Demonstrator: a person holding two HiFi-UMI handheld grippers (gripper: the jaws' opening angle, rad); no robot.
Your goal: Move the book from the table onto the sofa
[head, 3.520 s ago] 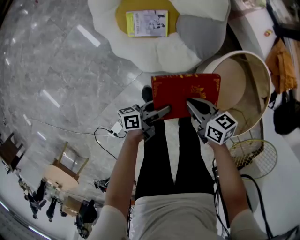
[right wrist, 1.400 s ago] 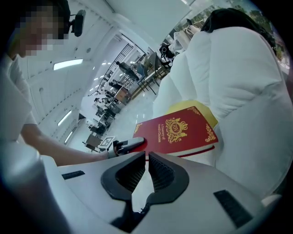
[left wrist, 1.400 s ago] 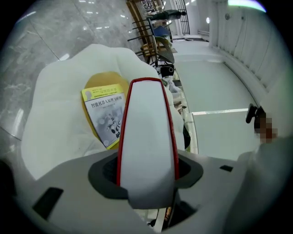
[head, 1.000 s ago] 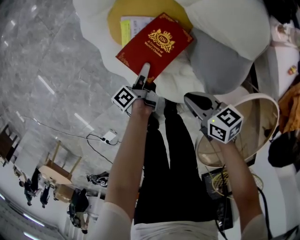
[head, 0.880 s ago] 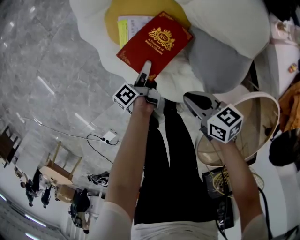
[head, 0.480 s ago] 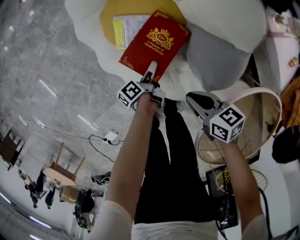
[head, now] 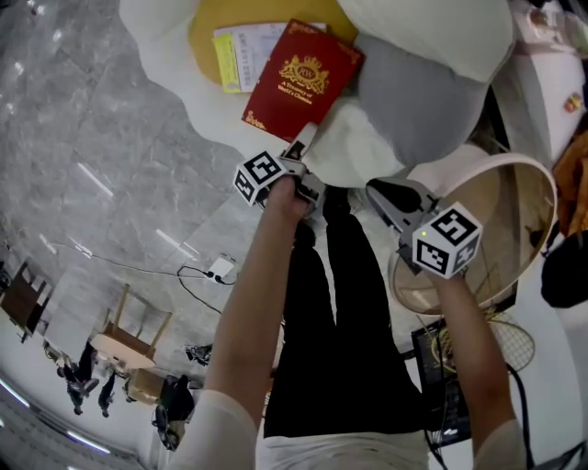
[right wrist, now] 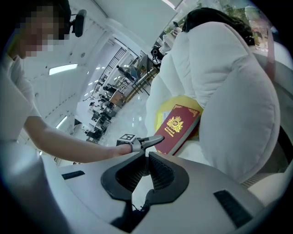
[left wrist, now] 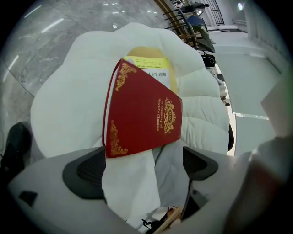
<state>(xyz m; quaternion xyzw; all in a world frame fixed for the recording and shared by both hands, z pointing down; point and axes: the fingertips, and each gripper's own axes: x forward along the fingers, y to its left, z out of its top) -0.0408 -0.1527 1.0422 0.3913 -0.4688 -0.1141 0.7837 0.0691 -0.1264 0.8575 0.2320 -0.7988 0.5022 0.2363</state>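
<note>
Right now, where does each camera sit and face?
Head view: on the person's head, steeply down at the red gold-printed book on the white padded sofa; arms, legs show.
Left gripper view: on the left gripper, facing the book; jaws just opened, off it.
Right gripper view: on the shut right gripper, toward sofa; left arm shows.
Shared: the book.

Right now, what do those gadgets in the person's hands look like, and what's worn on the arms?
The left gripper and right gripper are grey two-jaw tools with black ribbed pads. Each carries a white cube printed with black square markers. Short pale sleeves leave the forearms bare.
</note>
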